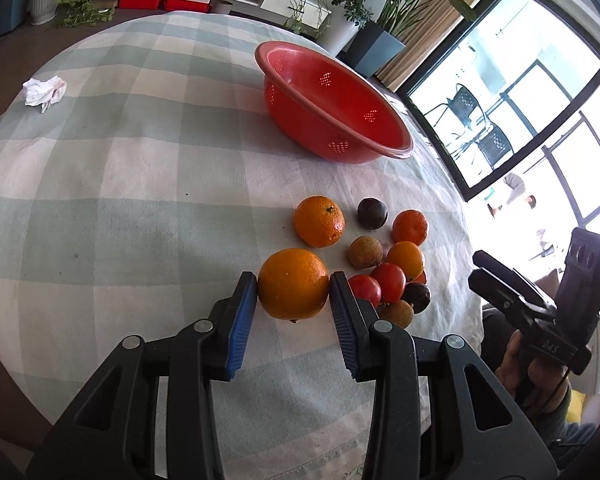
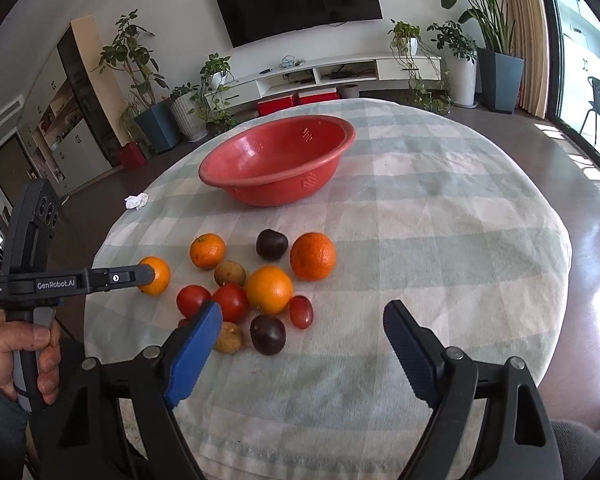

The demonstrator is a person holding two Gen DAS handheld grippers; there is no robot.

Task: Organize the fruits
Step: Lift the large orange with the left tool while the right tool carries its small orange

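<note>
Left gripper (image 1: pixel 293 294) fingers clamp an orange (image 1: pixel 293 283), right gripper (image 2: pixel 302 322) fingers spread empty; next, carry it to the red bowl (image 1: pixel 380 120).

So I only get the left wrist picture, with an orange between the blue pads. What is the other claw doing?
Observer: The right claw is open wide and empty.
Operator: Any fruit I can't see properly?
Observer: A small oblong red tomato lies beside the middle orange; your view barely shows it.
Operator: And who is holding my claw?
Observer: A person's hand grips the handle of the left claw.
</note>
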